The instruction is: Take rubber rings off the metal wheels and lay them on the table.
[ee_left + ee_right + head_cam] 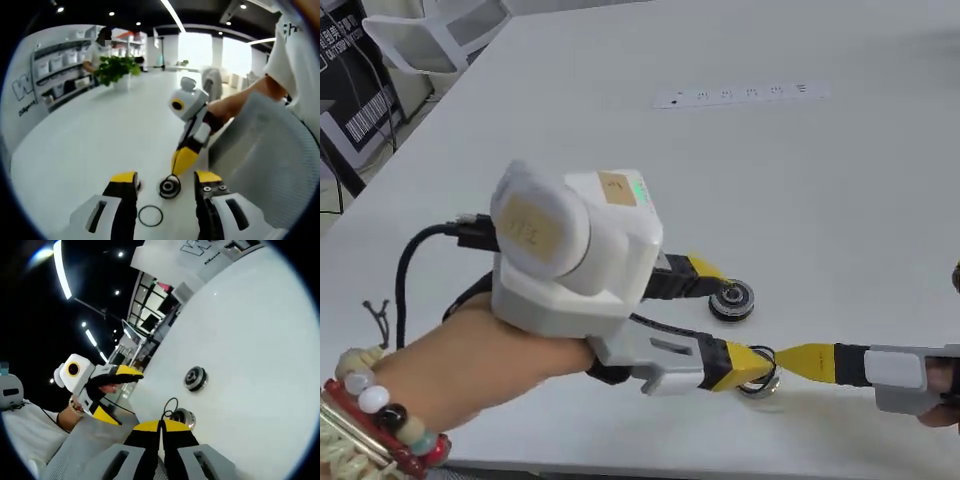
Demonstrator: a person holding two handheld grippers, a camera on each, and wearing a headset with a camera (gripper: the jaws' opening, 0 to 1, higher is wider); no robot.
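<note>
Near the counter's (790, 190) front edge, the left gripper (166, 177) is spread wide and holds nothing. A loose ring (139, 216) lies flat by its jaws. Just right, the right gripper (160, 426) is clamped on a second ring (172, 399), pulled partly off the near wheel (169, 188). The far wheel (195, 377) looks to wear its ring, so I judge the job roughly midway. The counter is white and matte. The room is bright, with shelves (60, 62) and a plant (116, 70).
</note>
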